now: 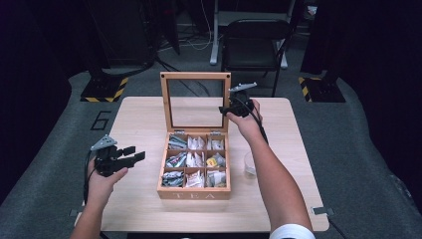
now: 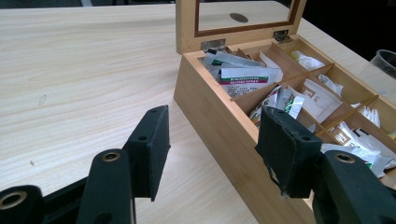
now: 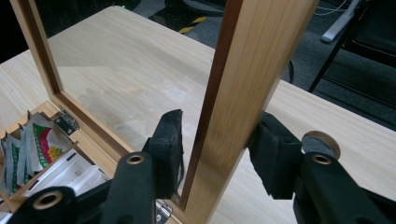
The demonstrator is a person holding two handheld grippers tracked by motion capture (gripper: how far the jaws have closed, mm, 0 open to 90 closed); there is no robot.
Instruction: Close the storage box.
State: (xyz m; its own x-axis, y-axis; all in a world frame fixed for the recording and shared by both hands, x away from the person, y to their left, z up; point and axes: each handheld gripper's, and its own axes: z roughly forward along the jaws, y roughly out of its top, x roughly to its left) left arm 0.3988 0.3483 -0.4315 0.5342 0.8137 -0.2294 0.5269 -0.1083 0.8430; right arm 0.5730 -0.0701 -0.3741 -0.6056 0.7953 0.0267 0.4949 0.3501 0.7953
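The right tongs (image 3: pixel 215 154) straddled the side rail of the lid (image 3: pixel 252 79), one pad on the glass side, the other on the outer edge. The outer pad met the wood; a sliver of gap showed at the inner pad, so the pinch looked loose at best. The lid stood upright over the box (image 1: pixel 194 193), below and nearer the person. To do well, the grip wanted to firm up squarely on the rail, then swing along the hinge's arc without twisting. The left tongs (image 1: pixel 130 155) hovered spread and empty, just beside the box's wall on the bench (image 1: pixel 139 124), ready to brace it.
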